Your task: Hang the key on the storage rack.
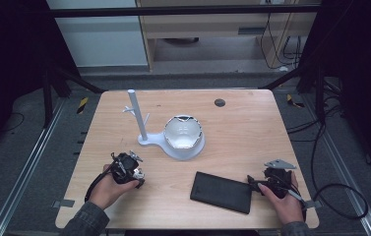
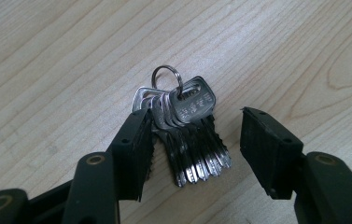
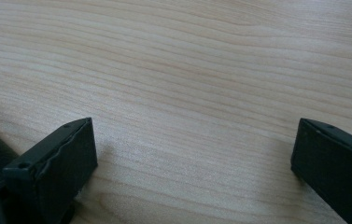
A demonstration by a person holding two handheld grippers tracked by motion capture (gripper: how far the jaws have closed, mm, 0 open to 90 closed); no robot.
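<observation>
Pale wood-grain surface (image 2: 47, 56) is seen beneath the left claw (image 2: 192, 135), whose jaws stand partly apart. A bunch of keys (image 2: 187, 135) on a ring lies flat between them: the left-hand jaw in the left claw view is touching or just beside the bunch's edge, while the other jaw is held clear of it. The right claw (image 3: 192, 154) is held wide apart over bare wood, just beside a black case (image 1: 221, 191).

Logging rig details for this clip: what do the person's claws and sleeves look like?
Both are black two-jaw claws: left claw with flat rectangular pads and brass-coloured pivot pins, right claw topped by a grey three-cornered plate. Black cables trail from each. Sleeves look grey.
</observation>
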